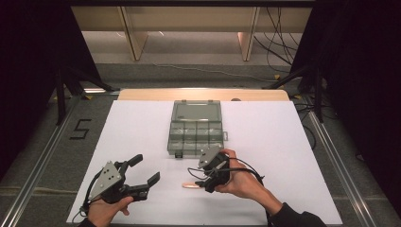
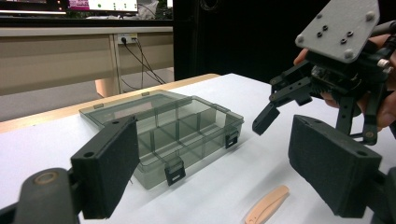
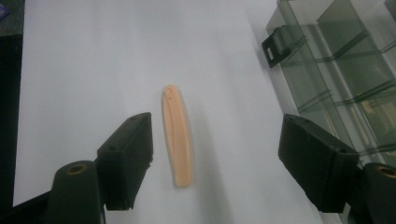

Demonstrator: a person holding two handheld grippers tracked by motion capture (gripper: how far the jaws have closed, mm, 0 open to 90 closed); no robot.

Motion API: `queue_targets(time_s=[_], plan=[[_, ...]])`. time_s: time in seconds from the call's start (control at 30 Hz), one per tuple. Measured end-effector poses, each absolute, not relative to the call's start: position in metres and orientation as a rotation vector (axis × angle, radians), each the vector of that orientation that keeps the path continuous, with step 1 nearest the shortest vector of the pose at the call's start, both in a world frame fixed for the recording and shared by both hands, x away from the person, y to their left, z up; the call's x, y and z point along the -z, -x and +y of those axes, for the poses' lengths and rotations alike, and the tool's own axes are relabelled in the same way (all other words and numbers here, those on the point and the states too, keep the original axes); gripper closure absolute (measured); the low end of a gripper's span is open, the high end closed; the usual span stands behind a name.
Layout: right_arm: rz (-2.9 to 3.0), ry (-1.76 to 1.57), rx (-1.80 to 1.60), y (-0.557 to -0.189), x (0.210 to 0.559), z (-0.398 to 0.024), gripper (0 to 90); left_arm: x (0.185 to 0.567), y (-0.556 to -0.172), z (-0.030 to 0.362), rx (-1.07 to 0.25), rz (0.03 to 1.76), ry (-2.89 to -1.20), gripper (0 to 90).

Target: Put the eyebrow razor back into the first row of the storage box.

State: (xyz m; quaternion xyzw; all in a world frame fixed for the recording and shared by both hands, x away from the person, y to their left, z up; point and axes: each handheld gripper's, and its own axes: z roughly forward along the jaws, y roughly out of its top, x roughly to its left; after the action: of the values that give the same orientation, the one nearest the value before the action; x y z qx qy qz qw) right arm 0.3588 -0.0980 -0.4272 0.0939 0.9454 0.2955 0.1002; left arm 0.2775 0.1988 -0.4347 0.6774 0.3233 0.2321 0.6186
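Note:
A flat peach-coloured strip (image 3: 177,140) lies on the white table (image 1: 265,137), just in front of a clear grey compartment box (image 1: 196,127) whose lid is folded back. My right gripper (image 3: 219,149) hangs over the strip with its jaws wide open, one on each side and neither touching it. In the high view the right gripper (image 1: 199,182) points down and to the left at the strip (image 1: 191,186). My left gripper (image 1: 146,168) is held open at the front left with nothing between its jaws, facing the box (image 2: 163,130) and the strip (image 2: 267,205).
The box has several small compartments and two black latches (image 2: 173,173) on its near wall. The white table ends at a wooden edge (image 1: 203,94) behind the box. Tripod legs (image 1: 61,90) and cables (image 1: 283,47) stand on the floor around it.

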Motion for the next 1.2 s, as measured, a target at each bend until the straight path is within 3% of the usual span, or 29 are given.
queue_targets(time_s=[0.53, 1.2], plan=[[2.936, -0.160, -0.703, -0.365, 0.437, -0.066, 31.3, 0.434, -0.278, 0.199, -0.533, 0.745, -1.557, 16.3], [3.052, -0.064, -0.475, -0.368, 0.456, -0.048, 53.8, 0.434, -0.277, 0.199, -0.532, 0.741, -1.557, 16.3]])
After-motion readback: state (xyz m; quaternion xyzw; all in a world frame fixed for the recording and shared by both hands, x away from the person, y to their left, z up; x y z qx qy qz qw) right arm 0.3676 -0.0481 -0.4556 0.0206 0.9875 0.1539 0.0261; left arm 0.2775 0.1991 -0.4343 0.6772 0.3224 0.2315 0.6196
